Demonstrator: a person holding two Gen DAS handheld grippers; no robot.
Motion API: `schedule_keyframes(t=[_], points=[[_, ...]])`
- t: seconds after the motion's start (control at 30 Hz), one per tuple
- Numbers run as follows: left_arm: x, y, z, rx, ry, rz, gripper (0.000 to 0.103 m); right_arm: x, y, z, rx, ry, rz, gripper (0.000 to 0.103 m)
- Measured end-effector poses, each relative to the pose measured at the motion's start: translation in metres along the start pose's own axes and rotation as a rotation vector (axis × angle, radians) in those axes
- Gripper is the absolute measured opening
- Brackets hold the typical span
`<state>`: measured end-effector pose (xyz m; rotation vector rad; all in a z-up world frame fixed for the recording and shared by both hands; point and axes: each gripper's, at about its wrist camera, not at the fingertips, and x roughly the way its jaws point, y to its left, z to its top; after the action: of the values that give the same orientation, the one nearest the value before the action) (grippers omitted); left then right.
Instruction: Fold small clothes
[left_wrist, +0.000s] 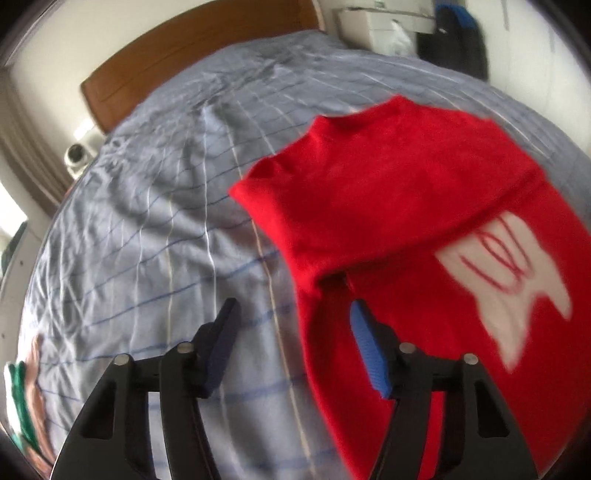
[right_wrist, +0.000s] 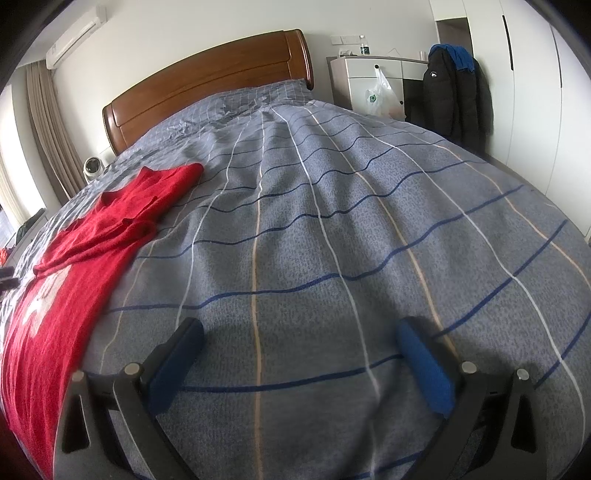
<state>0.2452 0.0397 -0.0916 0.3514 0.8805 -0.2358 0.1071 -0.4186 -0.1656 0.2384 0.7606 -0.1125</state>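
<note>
Red knit sweater with a white print (left_wrist: 424, 229) lies flat on the grey-blue checked bed cover (right_wrist: 332, 240), top part already folded down over the body. My left tool (left_wrist: 291, 347) is released at its near edge, jaws apart, nothing gripped. Right tool (right_wrist: 299, 365) also released, over bare cover. Likely more folds left.

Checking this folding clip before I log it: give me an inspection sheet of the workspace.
Surface: bed, blue-grey checked cover, wrinkled.
Job's things: red top with white print, lying partly folded.
Clutter: colourful cloth at the cover's edge, blurred.
Grippers: left gripper open, empty, at the top's edge; right gripper open, empty, over bare cover.
Cables: nothing seen.
Surroundings: wooden headboard, white cabinet, dark jacket, curtain.
</note>
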Motion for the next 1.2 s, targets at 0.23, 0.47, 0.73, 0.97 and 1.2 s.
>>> schedule_keyframes(t=[0.23,0.47,0.73,0.97,1.2], points=[[0.022,0.023,-0.028,-0.156,-0.033,0.045,0.002,0.002,0.001,0.001,-0.001,0.001,-0.002,0.103],[0.016,0.021,-0.040,-0.181,-0.008,0.006,0.016,0.002,0.001,0.000,0.000,-0.001,0.001,0.103],[-0.020,0.050,-0.034,-0.328,-0.070,-0.069,0.060,0.003,0.001,0.000,0.001,-0.001,0.001,0.103],[0.014,0.034,0.007,-0.335,-0.024,-0.018,0.079,0.004,0.002,0.000,-0.003,0.002,-0.008,0.103],[-0.002,0.051,-0.037,-0.440,0.008,-0.033,0.086,0.004,0.003,0.000,-0.001,0.001,-0.004,0.103]])
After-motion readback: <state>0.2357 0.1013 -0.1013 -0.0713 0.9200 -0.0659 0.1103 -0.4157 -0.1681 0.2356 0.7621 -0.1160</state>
